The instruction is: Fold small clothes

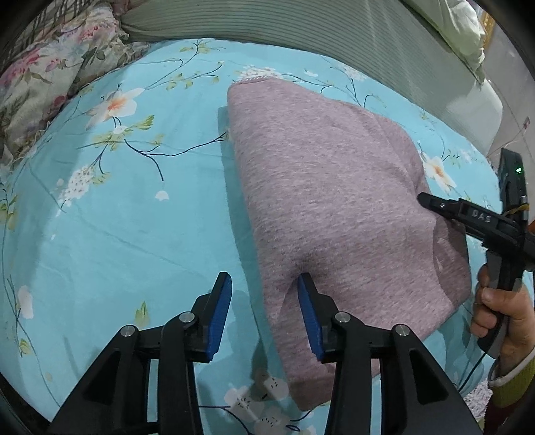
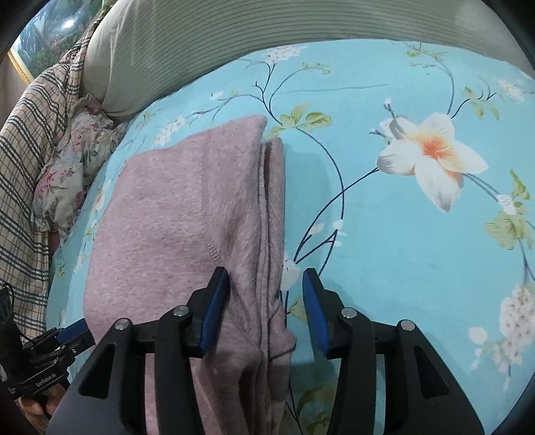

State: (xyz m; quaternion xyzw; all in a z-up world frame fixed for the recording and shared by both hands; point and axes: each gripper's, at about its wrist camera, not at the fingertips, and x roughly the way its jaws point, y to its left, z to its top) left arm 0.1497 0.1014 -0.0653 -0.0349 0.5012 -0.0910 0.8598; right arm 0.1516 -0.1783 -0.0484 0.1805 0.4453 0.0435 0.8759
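Note:
A folded pink knit garment (image 1: 334,194) lies on the blue floral bedsheet (image 1: 117,217). My left gripper (image 1: 264,284) is open at the garment's near left edge; its right finger (image 1: 309,308) presses on the fabric and its left finger is over the sheet. My right gripper shows in the left wrist view (image 1: 424,199) at the garment's right edge. In the right wrist view the right gripper (image 2: 265,281) is open astride the garment's (image 2: 174,207) stacked folded edge, holding nothing. The left gripper (image 2: 72,329) shows at the lower left of that view.
A floral pillow (image 1: 50,73) and a plaid cloth (image 2: 30,140) lie at the bed's left side. A ribbed green-grey cushion (image 1: 301,26) runs along the far edge. The bedsheet (image 2: 418,251) stretches to the right of the garment.

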